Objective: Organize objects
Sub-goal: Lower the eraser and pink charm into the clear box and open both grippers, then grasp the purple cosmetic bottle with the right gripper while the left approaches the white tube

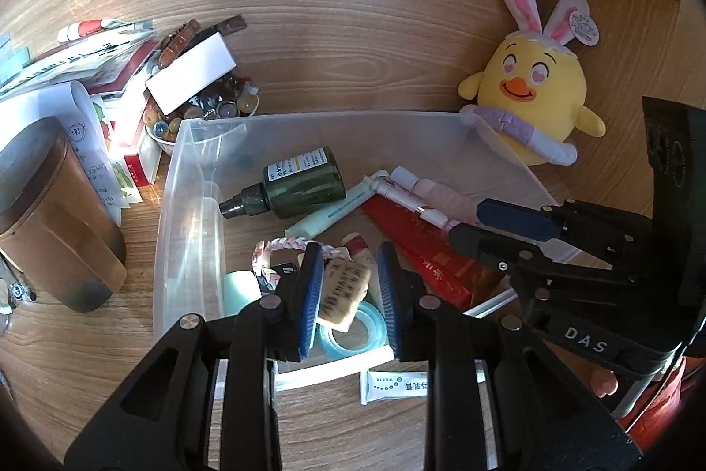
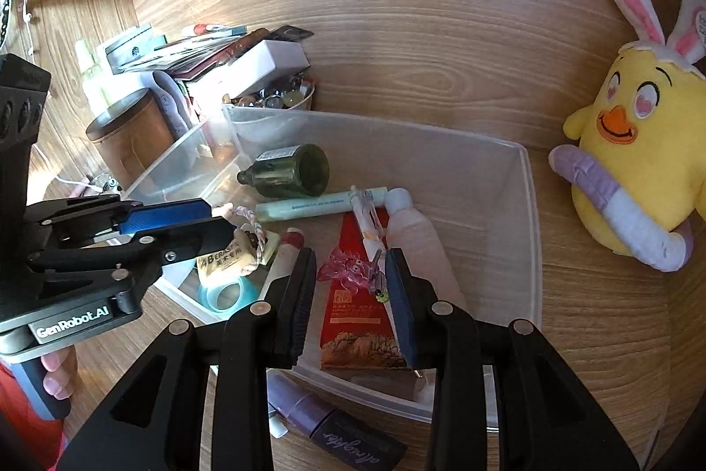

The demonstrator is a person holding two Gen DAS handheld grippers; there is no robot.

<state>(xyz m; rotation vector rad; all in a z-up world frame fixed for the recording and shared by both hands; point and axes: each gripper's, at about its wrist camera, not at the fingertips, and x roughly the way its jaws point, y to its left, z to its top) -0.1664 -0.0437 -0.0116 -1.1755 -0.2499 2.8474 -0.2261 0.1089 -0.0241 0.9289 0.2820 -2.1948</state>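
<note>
On the far left of the wooden desk point(image 1: 353, 43) stands a brown lidded canister point(image 1: 48, 215), with a heap of papers, boxes and a bowl of glass marbles point(image 1: 207, 109) behind it. Just right of these sits the clear plastic bin point(image 1: 185, 206), which holds the task's clutter.

The left gripper point(image 1: 348, 290) hangs over the bin's near left end, its blue-padded jaws a little apart. A tan eraser point(image 1: 342, 290) lies between them; whether the pads press on it I cannot tell. Beneath the eraser lies a pale blue tape roll point(image 1: 357, 334), and beside it a braided cord point(image 1: 287, 246).

Farther in lie a dark green spray bottle point(image 1: 295, 184), tipped on its side, and a mint-coloured tube point(image 1: 326, 215).

The right gripper point(image 2: 351, 294) hovers over the bin's near right part — jaws slightly apart. Between its pads shows a small translucent pink clip point(image 2: 348, 270) and under them a red packet point(image 2: 357, 316); a grip cannot be made out.

Outside the bin, near its front wall, lies a purple tube point(image 2: 326, 422). At the far right a yellow chick plush point(image 2: 640, 144) with rabbit ears leans against the wooden back panel.
</note>
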